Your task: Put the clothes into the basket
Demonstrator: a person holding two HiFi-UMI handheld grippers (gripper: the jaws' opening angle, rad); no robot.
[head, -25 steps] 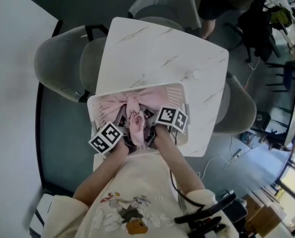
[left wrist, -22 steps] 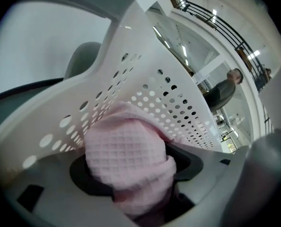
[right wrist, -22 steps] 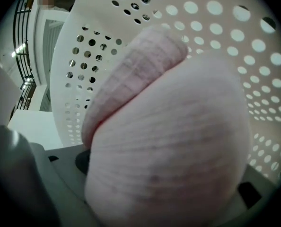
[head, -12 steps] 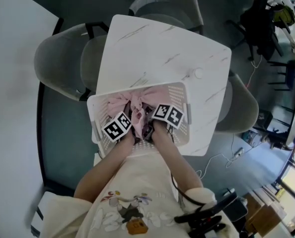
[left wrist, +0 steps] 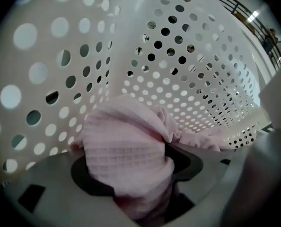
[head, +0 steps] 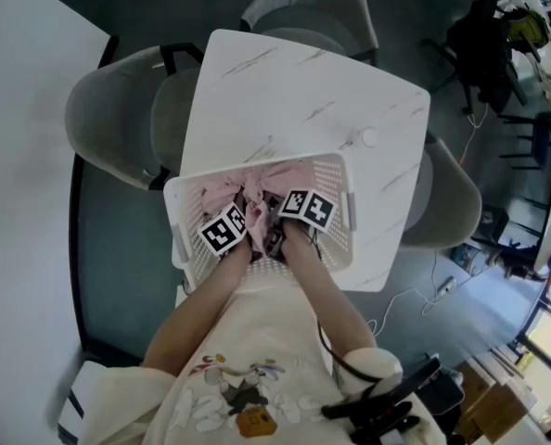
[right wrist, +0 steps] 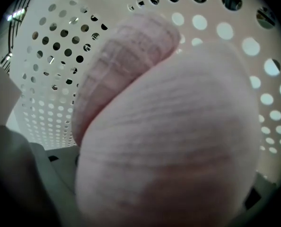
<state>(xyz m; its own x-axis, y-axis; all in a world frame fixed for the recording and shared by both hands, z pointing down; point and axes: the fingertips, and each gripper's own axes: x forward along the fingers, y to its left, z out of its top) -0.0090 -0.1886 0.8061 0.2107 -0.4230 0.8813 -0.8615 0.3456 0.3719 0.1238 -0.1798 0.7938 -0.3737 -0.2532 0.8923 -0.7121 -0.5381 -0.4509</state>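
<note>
Both claws sank deeper into the basket (head: 336, 184) at the worktop's (head: 294, 91) 6 o'clock edge. Clearly the left claw (left wrist: 140, 188) clamps the pink cloth (left wrist: 126, 145); cloth fills the right gripper view, so the right claw (head: 277, 224) is probably clamped too.

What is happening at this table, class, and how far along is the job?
A person holds a tool in each hand, and both are down inside the white perforated basket at the near edge of the marbled table. The left tool is clamped on a bunched pink cloth. The right tool grips the same pink fabric, which fills its view. The cloth is inside the basket but not yet released.
</note>
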